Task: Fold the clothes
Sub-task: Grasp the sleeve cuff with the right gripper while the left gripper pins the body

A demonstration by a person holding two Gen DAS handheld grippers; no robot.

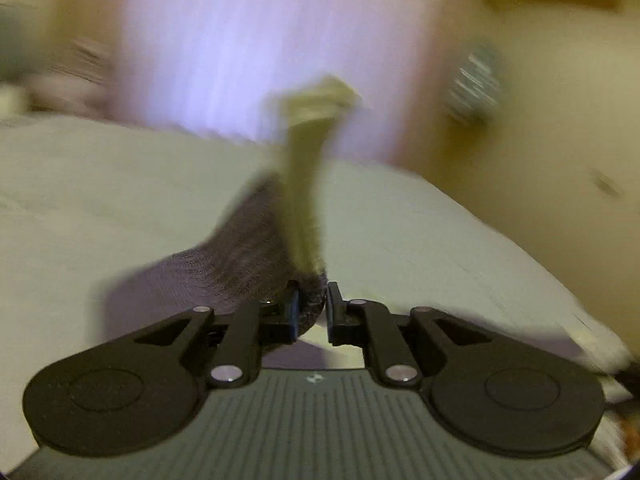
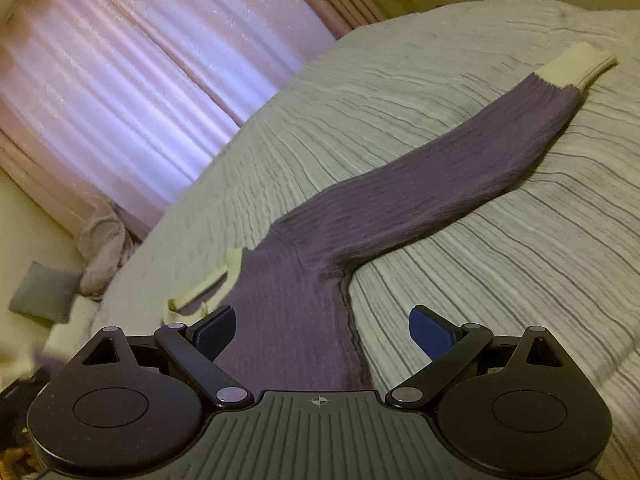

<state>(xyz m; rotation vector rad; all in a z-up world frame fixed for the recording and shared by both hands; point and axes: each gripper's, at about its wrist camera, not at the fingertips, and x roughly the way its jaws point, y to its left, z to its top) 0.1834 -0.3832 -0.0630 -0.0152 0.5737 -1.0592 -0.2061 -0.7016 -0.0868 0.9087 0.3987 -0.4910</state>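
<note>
Purple knit sweater (image 2: 304,288), cream cuffs: spread on striped bed (image 2: 500,240), one sleeve (image 2: 500,144) stretched toward the far edge, bare bedding either side. Left gripper (image 1: 312,308) pinches purple fabric with cream trim. Right gripper (image 2: 322,330) spread wide over the body. Pink curtain (image 2: 140,80) beyond; grey cushion (image 2: 44,290) on floor. No legible writing.

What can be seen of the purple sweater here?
The purple sweater is ribbed knit with cream trim. It lies on the striped bedspread, one sleeve stretched out flat to its cream cuff. The right tongs stand open over its body without gripping. The left tongs are shut on a lifted fold, where a cream edge rises, blurred.
</note>
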